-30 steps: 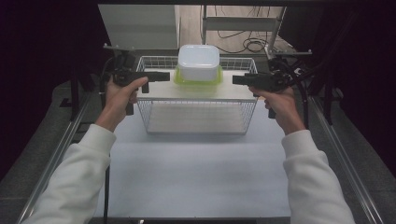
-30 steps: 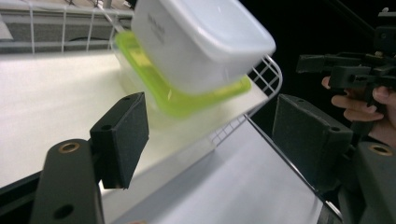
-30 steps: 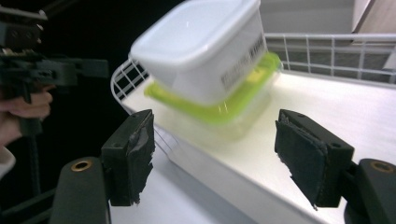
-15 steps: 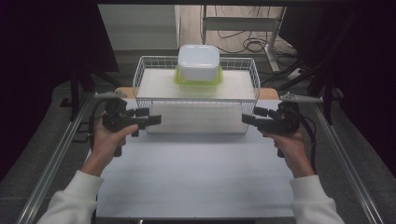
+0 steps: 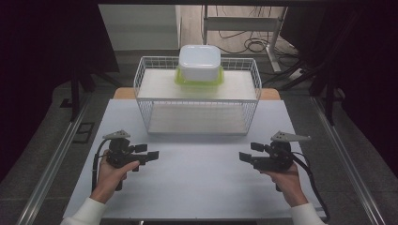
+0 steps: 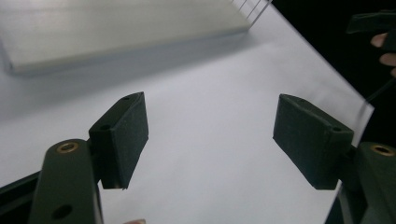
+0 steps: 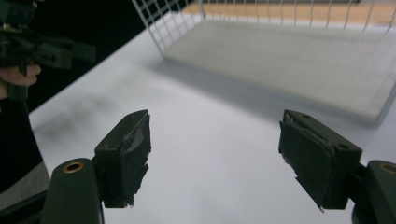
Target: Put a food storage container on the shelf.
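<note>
Both grippers' jaws agape (basket cropped)

We find no text, label, brand, number or sign that can be read anywhere in these views.

White table amid dark surroundings (cables on floor)
</note>
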A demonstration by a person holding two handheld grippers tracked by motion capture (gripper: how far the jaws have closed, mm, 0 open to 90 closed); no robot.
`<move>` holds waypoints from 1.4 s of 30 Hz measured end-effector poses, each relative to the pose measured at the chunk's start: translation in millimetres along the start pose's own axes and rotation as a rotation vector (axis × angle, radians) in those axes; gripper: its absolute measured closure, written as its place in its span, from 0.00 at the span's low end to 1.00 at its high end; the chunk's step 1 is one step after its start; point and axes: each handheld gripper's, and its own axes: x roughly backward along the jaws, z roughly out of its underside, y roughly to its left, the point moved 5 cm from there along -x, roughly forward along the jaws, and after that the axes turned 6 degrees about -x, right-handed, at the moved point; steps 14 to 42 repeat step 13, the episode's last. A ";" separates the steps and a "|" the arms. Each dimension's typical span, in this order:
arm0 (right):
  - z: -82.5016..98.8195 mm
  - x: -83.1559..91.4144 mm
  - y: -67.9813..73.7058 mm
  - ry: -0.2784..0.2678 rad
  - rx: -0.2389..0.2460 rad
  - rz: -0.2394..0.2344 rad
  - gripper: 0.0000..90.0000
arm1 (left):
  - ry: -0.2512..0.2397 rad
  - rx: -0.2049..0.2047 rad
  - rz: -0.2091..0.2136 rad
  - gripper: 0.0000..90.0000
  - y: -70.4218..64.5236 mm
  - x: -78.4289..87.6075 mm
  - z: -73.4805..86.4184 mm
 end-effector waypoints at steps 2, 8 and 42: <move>6.2 0.0 -2.8 0.008 0.003 0.017 0.27 | 0.007 -0.001 -0.002 0.29 0.7 -1.0 2.8; 13.4 -0.4 -7.3 0.011 -0.026 0.023 0.26 | 0.012 -0.003 0.000 0.28 -1.4 -5.3 5.2; 15.8 -0.1 -6.6 0.006 -0.026 0.031 0.24 | 0.018 -0.016 -0.012 0.27 -1.2 -8.6 6.0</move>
